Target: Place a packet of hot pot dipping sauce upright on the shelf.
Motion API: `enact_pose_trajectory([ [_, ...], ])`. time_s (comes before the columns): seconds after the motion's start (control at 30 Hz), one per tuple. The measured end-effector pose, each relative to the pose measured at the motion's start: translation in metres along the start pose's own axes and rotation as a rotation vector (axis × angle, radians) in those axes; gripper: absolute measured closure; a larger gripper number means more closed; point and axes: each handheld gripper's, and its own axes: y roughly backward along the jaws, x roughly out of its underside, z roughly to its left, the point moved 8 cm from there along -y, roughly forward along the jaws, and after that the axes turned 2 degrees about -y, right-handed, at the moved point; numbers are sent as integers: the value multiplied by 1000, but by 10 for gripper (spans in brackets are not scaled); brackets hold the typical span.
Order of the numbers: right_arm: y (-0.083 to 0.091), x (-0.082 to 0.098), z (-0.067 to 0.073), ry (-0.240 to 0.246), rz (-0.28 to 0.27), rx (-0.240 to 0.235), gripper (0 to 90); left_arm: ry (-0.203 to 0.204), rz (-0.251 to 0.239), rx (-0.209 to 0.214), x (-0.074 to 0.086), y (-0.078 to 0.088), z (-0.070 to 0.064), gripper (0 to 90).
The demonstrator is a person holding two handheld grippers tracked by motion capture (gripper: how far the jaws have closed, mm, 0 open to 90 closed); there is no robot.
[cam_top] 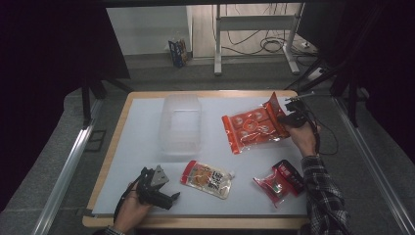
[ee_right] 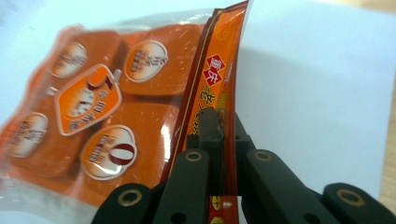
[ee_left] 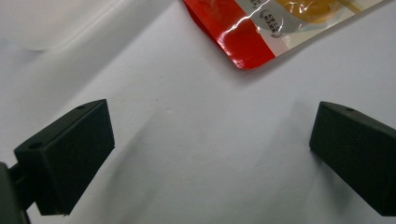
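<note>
White sheeting covers the wood-edged table [cam_top: 117, 147], with grey floor and dark stands behind it. At the near left, the left gripper [cam_top: 169, 198] rests low on the white surface, its two black jaws spread wide apart over bare sheet with nothing between them. Beyond it stands a clear, empty plastic tub [cam_top: 181, 125], upright near the far middle of the table, with free space all around it. Just right of the left gripper lies a flat red-and-white printed pouch with a yellow picture [cam_top: 206, 179], its red corner [ee_left: 245, 44] reaching toward that gripper's jaws. Farther right, near the front edge, sits a small red snack packet [cam_top: 280, 182], close to the person's plaid sleeve [cam_top: 323, 191]. At the far right, the right gripper [cam_top: 284, 113] is clamped tight on the sealed edge of a glossy orange plastic bag of individually wrapped pieces [cam_top: 253, 128]. That bag hangs tilted, its gripped end raised near the table's far right corner.
</note>
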Motion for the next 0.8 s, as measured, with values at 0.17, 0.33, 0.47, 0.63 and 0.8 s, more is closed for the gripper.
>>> enact_pose_trajectory([
  [0.17, 22, -15, 13, 39, -43, -16, 887, -3, 0, -3, 0, 0, 0, 0],
  [0.33, 44, -31, 31, 89, -88, -27, 887, -9, 1, -7, 0, 1, 0, 0],
  [0.47, 62, -47, 52, 125, -120, -61, 887, -11, 1, -11, -1, 1, 0, 0],
  [0.63, 71, -58, 71, 150, -141, -87, 887, -7, -5, -16, -1, 2, 1, 0],
  [0.8, 80, -71, 93, 176, -154, -116, 888, 3, -11, -24, -1, 3, 3, 0],
])
